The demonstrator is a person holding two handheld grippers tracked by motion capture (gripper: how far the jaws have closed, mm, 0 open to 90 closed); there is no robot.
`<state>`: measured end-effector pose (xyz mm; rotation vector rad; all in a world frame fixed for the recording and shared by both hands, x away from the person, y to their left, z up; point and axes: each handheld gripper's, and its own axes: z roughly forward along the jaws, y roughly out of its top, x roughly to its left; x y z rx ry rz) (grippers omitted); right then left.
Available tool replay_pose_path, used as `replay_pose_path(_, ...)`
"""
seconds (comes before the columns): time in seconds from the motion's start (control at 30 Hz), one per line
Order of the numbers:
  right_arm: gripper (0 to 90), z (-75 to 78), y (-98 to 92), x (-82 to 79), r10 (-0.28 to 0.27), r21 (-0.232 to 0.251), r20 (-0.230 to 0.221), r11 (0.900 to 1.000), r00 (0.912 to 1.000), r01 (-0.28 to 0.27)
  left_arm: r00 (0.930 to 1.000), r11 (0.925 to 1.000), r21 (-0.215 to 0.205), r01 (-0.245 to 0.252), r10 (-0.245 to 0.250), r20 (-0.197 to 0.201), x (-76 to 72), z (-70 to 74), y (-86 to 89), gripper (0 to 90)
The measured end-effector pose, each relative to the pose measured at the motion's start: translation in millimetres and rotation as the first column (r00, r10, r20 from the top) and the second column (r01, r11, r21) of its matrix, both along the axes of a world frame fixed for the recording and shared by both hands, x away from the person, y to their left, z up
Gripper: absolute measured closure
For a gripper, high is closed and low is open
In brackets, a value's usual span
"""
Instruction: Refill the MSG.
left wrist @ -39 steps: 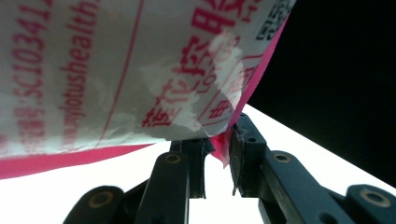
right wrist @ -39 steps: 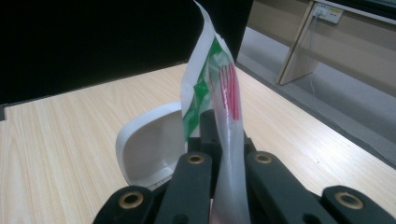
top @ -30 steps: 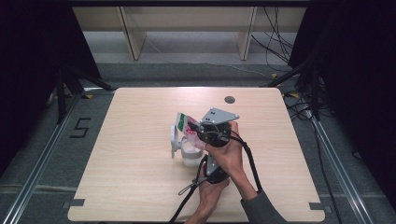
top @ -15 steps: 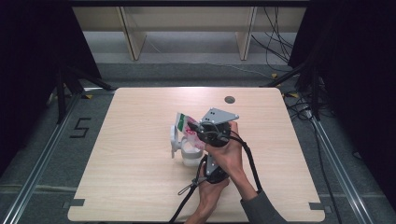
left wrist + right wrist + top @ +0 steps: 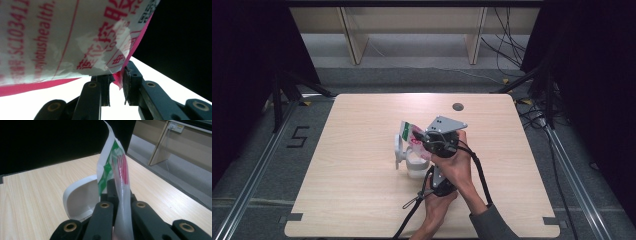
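Here, near the table's (image 5: 362,210) middle, the right gripper (image 5: 119,195) clenches the packet (image 5: 117,162) at its edge above a white cup (image 5: 77,200) at 9 o'clock, the left gripper (image 5: 116,82) pinches its pink corner, and the thin film looks light, soft and slippery.

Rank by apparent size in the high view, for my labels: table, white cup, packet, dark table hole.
1. table
2. white cup and packet: they look about alike and are partly hidden, so no ranking
3. dark table hole
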<state>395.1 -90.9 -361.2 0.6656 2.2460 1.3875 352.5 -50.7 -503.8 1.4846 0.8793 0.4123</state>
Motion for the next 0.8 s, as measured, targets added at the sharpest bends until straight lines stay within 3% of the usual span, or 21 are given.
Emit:
replay_pose_path(0.4,90.0,0.6,-0.9,0.7,-0.001,-0.008,0.027,1.000,0.9996,0.002,1.0000,1.0000,-0.001,-0.001,0.001,0.005,-0.6,0.2,-0.4,76.8)
replay_pose_path(0.47,90.0,0.1,-1.0,0.9,-0.002,0.000,0.005,1.000,1.0000,0.002,1.0000,1.0000,-0.003,-0.002,0.002,0.004,-0.5,-0.1,-0.5,76.8)
replay_pose_path(0.8,90.0,0.6,-2.2,1.7,-0.005,-0.001,0.021,1.000,0.9998,0.005,1.0000,1.0000,0.000,-0.004,0.004,0.008,-0.8,-0.5,-1.6,76.8)
